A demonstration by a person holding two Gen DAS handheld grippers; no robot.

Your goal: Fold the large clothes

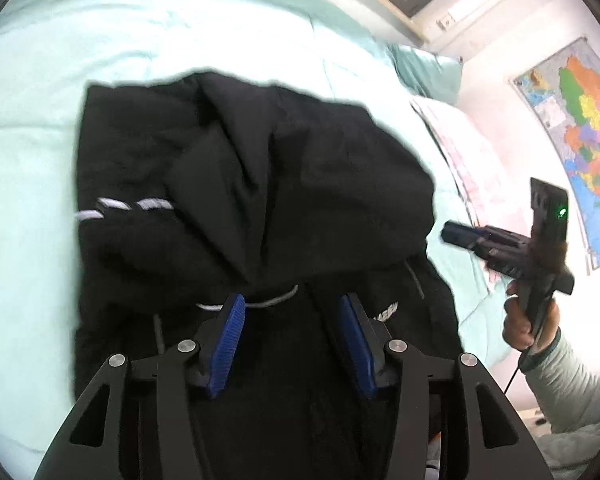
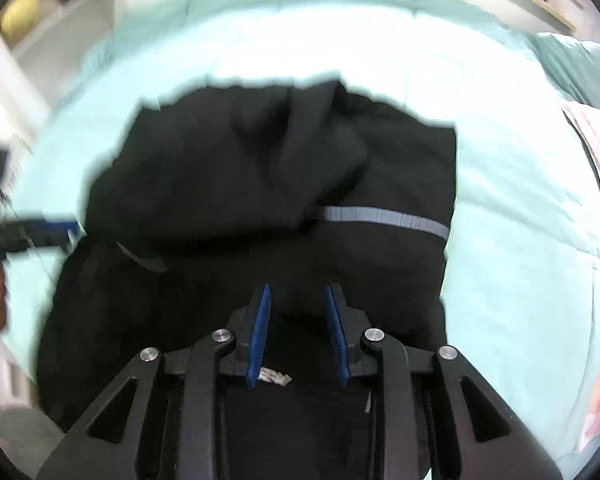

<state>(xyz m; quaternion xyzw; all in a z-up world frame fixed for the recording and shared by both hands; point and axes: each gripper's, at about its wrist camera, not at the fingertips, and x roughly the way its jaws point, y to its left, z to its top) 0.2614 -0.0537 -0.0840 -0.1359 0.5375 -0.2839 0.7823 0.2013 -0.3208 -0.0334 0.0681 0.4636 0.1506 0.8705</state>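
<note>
A black garment (image 1: 252, 184) is lying folded over on itself on a pale green bed (image 1: 36, 160), filling the centre of both wrist views. In the left wrist view a grey reflective stripe (image 1: 128, 205) is showing at centre left, and a pale drawstring (image 1: 268, 301) is crossing the fabric just above the blue pads. The left claw (image 1: 292, 312) is standing open at the lower centre, its pads apart over the black cloth and pinching nothing. The right claw (image 2: 298, 300) is also standing open, its pads (image 2: 262, 320) spread narrowly above the garment, with a small white label (image 2: 274, 378) lying between the fingers lower down. In the left wrist view the right claw is appearing at the right edge, carried by a hand (image 1: 528, 320) in a pale sleeve. A coloured map (image 1: 580, 128) is hanging on the wall at upper right.
</note>
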